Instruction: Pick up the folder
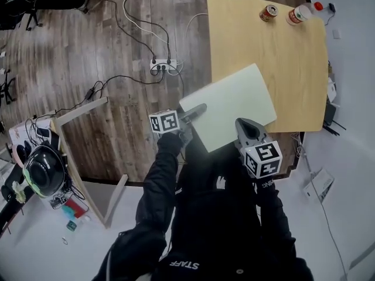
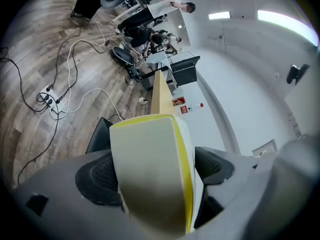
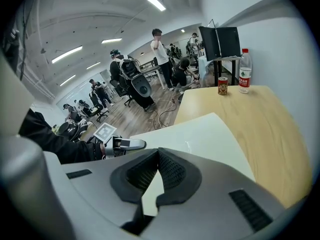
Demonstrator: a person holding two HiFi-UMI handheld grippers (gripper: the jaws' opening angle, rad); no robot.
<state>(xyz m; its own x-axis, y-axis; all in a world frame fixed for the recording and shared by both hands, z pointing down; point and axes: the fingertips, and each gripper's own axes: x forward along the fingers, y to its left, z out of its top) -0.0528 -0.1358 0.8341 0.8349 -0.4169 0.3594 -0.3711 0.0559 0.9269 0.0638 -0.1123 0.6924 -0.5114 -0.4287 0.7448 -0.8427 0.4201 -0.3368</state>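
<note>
Right hand-held gripper (image 1: 244, 126) clamping folder (image 1: 234, 98), left hand-held gripper (image 1: 198, 110) wide around its edge, long axis left-to-right

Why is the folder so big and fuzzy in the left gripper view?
Left gripper view: the folder sits right against the wide-angle lens, so it looks huge, soft and shadowed below. Right gripper view: the same kind of lens curves the table edge and darkens the corners. Head view: sharper, evenly lit.

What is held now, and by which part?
The right gripper pinches the folder by its near edge. The left gripper stands open around its left edge.
</note>
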